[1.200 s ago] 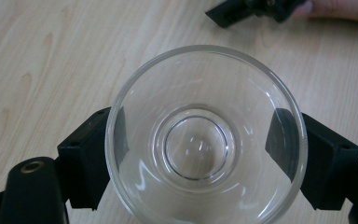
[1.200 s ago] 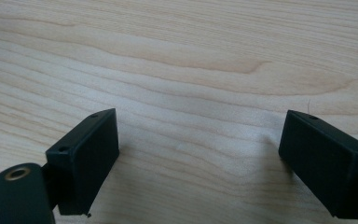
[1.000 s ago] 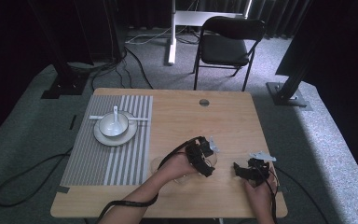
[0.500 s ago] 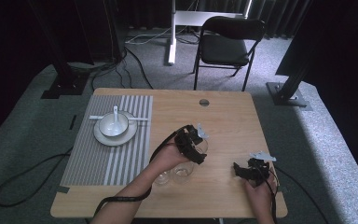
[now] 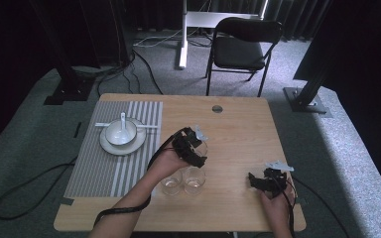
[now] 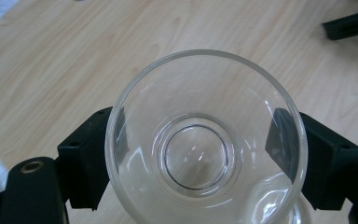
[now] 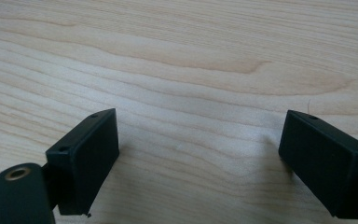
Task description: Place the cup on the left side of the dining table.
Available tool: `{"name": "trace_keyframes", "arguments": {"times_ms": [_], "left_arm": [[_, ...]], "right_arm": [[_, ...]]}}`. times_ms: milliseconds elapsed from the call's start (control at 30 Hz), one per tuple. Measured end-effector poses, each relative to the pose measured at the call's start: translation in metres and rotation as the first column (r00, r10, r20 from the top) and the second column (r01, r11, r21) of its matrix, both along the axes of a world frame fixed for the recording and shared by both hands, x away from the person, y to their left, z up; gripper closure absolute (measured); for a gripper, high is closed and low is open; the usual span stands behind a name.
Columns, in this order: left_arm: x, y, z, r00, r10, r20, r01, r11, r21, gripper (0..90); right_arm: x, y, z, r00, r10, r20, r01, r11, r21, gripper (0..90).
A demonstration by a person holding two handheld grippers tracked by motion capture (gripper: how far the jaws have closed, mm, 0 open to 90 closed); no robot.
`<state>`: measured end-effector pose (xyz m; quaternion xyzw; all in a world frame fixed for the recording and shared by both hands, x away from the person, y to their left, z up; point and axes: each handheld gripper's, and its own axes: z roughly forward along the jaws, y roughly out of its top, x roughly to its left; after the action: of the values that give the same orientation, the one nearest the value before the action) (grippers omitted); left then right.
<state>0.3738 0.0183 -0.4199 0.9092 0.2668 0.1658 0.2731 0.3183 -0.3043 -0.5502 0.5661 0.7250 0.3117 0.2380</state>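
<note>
- The glass between the left tool's jaws was clear, smooth and glossy.
- The tabletop was pale, matt wood grain.
- The right tool had matt black plastic jaws.
- The placemat looked like striped woven cloth.
- The bowl was glossy white.

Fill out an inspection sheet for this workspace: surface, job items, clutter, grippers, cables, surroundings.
Surface: wooden table, striped placemat on its left side.
Job's things: clear glass clamped in the left gripper; two more glasses stand on the table below it.
Clutter: bowl with spoon on a plate on the placemat.
Grippers: left shut on the glass; right gripper open, nothing between its jaws, low over bare wood.
Cables: one trails from each gripper; floor cable left of the table.
Surroundings: black chair, dark stands, grey carpet.
</note>
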Motion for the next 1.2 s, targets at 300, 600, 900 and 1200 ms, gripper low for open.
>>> {"name": "trace_keyframes", "arguments": {"times_ms": [300, 600, 900, 1200], "left_arm": [[0.002, 0.031, -0.001, 0.9982, 0.059, -0.005, -0.059, 0.9982, 0.006, 18.6], [0.000, 0.062, -0.003, 0.9943, 0.107, -0.003, -0.107, 0.9942, 0.010, 18.6], [-0.004, 0.091, -0.008, 0.9877, 0.155, -0.019, -0.155, 0.9879, 0.007, 18.6], [-0.009, 0.124, -0.011, 0.9777, 0.209, -0.024, -0.208, 0.9779, 0.019, 18.6]], "right_arm": [[0.000, 0.000, 0.000, 1.0000, -0.001, -0.001, 0.001, 1.000, 0.001, 11.5], [0.000, 0.000, 0.000, 1.0000, 0.000, 0.000, 0.000, 1.000, 0.000, 11.5], [0.000, 0.000, 0.000, 1.0000, 0.001, 0.000, -0.001, 1.000, -0.001, 11.5], [0.000, 0.000, 0.000, 1.0000, -0.001, -0.001, 0.001, 1.000, 0.002, 11.5]]}}
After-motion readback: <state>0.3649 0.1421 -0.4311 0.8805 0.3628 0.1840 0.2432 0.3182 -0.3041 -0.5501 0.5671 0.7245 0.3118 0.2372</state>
